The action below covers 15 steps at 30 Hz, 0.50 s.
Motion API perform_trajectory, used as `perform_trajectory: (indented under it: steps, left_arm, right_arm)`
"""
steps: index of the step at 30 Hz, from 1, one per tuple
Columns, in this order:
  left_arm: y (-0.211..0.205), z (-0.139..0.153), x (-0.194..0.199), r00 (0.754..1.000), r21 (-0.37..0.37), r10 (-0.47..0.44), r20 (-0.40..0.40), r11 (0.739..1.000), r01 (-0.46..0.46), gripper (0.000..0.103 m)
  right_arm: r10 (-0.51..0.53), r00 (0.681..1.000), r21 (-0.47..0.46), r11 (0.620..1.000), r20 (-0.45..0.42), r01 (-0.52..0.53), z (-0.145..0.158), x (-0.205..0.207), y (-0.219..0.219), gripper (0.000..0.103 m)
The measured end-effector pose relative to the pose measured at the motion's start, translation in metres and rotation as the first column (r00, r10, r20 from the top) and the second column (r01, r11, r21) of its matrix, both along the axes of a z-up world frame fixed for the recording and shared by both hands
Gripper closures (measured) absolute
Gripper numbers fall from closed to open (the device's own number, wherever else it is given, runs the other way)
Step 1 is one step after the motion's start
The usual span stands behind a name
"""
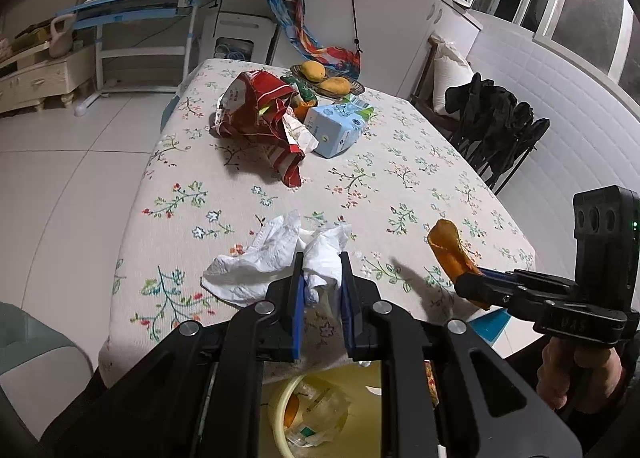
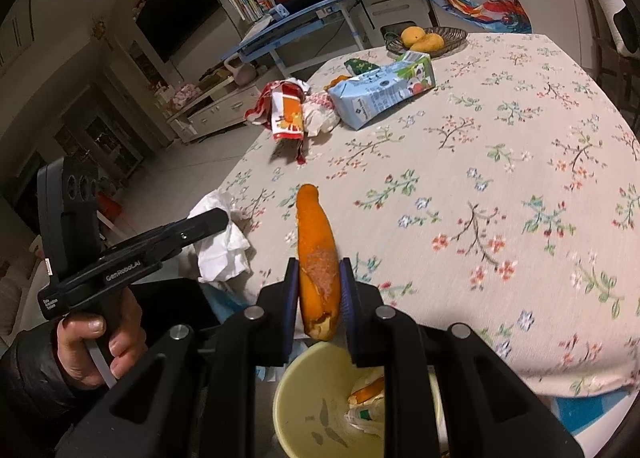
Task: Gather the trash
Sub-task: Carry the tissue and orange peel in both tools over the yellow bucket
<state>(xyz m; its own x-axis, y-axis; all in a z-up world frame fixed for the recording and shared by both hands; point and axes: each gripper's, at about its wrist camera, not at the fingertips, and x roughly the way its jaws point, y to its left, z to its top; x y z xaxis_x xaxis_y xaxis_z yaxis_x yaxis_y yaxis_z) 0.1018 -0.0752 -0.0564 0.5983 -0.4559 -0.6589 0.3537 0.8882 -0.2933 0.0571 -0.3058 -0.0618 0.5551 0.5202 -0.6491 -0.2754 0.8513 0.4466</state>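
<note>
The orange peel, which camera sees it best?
The right wrist view: the orange peel fills the middle, pinched in the right gripper above the yellow bin. The left wrist view shows it small and sideways near the right edge.

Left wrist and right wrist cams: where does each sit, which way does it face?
Left wrist: on the left gripper, looking down along its fingers across the floral-cloth table; the jaws clamp a crumpled white tissue; the right gripper and its hand show at right.
Right wrist: on the right gripper, facing the same table; the jaws clamp an orange peel strip; the left hand shows at left.
Shared: yellow bin below the table edge, blue carton, red wrapper.
</note>
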Motion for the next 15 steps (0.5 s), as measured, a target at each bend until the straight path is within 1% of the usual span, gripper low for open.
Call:
perform_trajectory:
  steps: [15]
  left_arm:
    - [-0.002,-0.001,-0.028,1.000,0.018,-0.002,0.017,1.000,0.002,0.088]
  right_arm:
    - [0.011,1.000,0.023,1.000,-0.022,-0.010,-0.004,-0.032,0.010,0.082]
